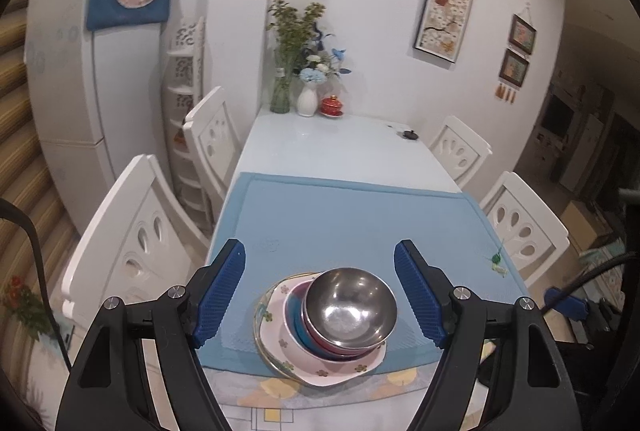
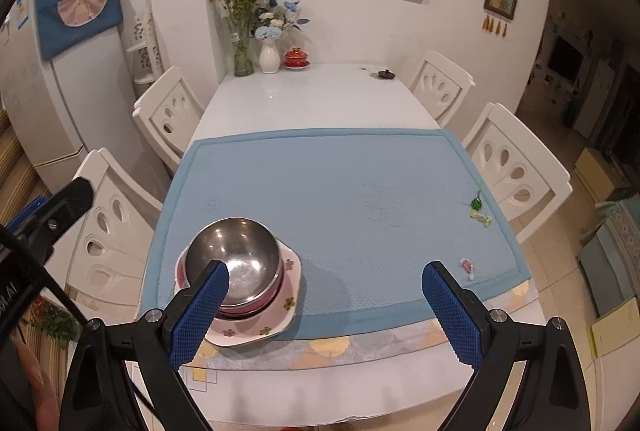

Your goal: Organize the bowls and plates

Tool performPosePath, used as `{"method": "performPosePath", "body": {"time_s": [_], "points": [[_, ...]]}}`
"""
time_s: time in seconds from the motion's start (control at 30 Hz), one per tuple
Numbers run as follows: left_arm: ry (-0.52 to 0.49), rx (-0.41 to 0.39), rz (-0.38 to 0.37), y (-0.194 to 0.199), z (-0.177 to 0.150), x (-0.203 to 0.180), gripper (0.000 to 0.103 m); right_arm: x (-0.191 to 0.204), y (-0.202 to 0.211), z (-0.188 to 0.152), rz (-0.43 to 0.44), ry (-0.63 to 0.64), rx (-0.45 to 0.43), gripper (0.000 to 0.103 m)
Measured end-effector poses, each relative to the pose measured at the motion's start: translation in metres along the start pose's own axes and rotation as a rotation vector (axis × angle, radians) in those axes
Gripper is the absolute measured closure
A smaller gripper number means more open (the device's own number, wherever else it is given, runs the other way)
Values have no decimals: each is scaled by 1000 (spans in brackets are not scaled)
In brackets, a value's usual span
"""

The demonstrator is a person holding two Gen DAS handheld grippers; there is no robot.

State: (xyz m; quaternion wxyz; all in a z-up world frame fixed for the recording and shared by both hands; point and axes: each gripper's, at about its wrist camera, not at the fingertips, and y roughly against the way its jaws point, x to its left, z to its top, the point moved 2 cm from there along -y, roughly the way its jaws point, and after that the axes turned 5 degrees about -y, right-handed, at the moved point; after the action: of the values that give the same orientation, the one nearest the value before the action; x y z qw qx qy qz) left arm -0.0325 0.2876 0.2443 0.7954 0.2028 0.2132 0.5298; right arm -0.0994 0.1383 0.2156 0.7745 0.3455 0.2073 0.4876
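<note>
A steel bowl (image 1: pixel 350 307) tops a stack on the blue mat (image 1: pixel 352 215): under it a red bowl (image 1: pixel 320 345), a blue bowl (image 1: pixel 298 327), a pink flowered plate (image 1: pixel 340 371) and a gold-rimmed plate (image 1: pixel 262 311). My left gripper (image 1: pixel 320 251) hovers above and behind the stack, open, nothing between its blue pads. In the right wrist view the steel bowl (image 2: pixel 234 255) and the pink flowered plate (image 2: pixel 290 271) lie at the mat's near left corner. My right gripper (image 2: pixel 326 273) stands open over the bare mat (image 2: pixel 340 183); its left finger (image 2: pixel 200 311) overlaps the stack in the picture.
White chairs (image 2: pixel 516 167) line both sides of the table. Vases with flowers (image 2: pixel 250 27) and a red lidded cup (image 2: pixel 297 57) stand at the far end. Small wrapped sweets (image 2: pixel 478 211) lie at the mat's right edge. A fridge (image 1: pixel 72 71) stands at the left.
</note>
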Motion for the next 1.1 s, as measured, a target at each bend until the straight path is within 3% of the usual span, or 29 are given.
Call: {"method": "performPosePath", "body": {"time_s": [0.13,0.27,0.53,0.8,1.0,1.1], "points": [[49,14,-27,-1,-2,6,27,-9,-2,0,0,-35,14,7],[30,15,-19,2,-6,1,27,-6,1,-3,14,-34,15,7],[-117,-21,89,17,-9,-18,27,11,4,-10,25,28,14,7],[-143,3,112,20,-11,-18,26,17,5,-15,47,22,25,7],[-146,-15,122,22,-14,-19,26,20,3,-18,52,23,34,7],[-165,-36,161,22,-15,-21,26,21,3,-19,53,18,37,7]]}}
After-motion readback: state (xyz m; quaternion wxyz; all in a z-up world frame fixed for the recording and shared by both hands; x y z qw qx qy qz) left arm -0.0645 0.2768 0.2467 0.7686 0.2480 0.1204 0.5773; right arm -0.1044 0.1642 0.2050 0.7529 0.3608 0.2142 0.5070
